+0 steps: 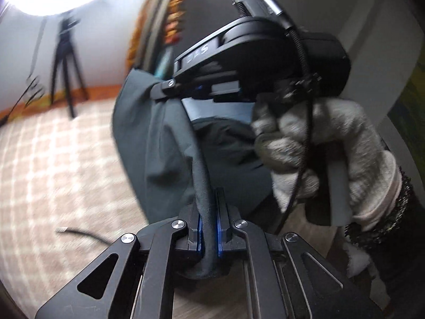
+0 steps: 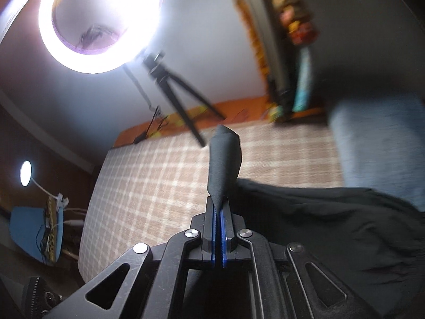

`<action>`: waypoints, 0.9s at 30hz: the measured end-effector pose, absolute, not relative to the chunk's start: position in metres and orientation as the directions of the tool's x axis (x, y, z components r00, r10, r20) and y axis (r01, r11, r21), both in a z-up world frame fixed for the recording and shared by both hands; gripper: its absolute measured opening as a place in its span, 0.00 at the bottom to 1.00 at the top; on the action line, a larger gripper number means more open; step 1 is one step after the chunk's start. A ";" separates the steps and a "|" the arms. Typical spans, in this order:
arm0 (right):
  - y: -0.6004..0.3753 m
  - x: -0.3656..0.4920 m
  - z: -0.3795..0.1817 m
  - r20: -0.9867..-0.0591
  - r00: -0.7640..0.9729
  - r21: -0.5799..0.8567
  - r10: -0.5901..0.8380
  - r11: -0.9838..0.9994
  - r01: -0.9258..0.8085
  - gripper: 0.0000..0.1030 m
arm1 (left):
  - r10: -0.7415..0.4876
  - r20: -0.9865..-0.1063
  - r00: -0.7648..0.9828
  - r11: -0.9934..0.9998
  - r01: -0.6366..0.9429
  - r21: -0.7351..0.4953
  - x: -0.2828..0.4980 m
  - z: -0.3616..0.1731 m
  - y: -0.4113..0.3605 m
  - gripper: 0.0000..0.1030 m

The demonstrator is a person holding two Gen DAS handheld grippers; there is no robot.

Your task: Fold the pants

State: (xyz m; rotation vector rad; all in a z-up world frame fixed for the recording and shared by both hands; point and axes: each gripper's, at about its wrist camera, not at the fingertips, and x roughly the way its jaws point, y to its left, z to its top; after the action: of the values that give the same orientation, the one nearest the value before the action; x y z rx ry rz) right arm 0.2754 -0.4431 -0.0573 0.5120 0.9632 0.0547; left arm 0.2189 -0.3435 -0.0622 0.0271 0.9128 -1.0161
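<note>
Nearest our lens in the left wrist view is the left gripper (image 1: pixel 208 212), jaws pressed together on a thick rolled edge of the dark pants (image 1: pixel 159 138), blue pads on both sides of the fabric. From there the cloth rises up and away to the right gripper (image 1: pixel 166 90), seen side on just above, which pinches another part of the same edge. We see a hand in a pale fuzzy glove (image 1: pixel 326 159) wrapped round that gripper's handle, black cable running across it.

In the right wrist view the right gripper (image 2: pixel 219 207) is clamped tight on a dark fold of the pants (image 2: pixel 332 226), a tip of cloth poking up past the fingertips; the rest of the garment hangs off to the right and low in frame, lifted off the checked bedspread (image 2: pixel 159 186). A grey-blue cushion or pillow (image 2: pixel 379 143) lies at the right, we cannot tell which.

Background: ring light (image 2: pixel 101 21), black tripod (image 2: pixel 183 93), white wall. Both views motion-blurred.
</note>
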 end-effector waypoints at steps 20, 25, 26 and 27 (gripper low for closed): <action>-0.583 0.194 -0.077 -0.851 0.523 0.276 0.054 0.892 0.357 0.00 | -0.802 -0.597 0.015 0.402 0.753 -0.520 0.180 -0.103 -0.492 0.05; -0.622 0.171 -0.086 -0.858 0.513 0.275 0.021 0.864 0.423 0.00 | -0.812 -0.583 -0.025 0.364 0.760 -0.539 0.181 -0.103 -0.516 0.05; -0.626 0.170 -0.088 -0.861 0.509 0.276 0.018 0.857 0.436 0.00 | -0.809 -0.587 -0.023 0.360 0.771 -0.526 0.179 -0.103 -0.522 0.05; -0.631 0.168 -0.093 -0.865 0.502 0.274 0.015 0.852 0.447 0.00 | -0.807 -0.591 -0.023 0.356 0.780 -0.516 0.177 -0.104 -0.529 0.05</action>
State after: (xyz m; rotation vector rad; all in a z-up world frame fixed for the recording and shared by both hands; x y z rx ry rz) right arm 0.1676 -0.6310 -0.0928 0.5080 1.0213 -0.2748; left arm 0.1770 -0.5285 -0.1035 -0.0345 0.9700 -1.2644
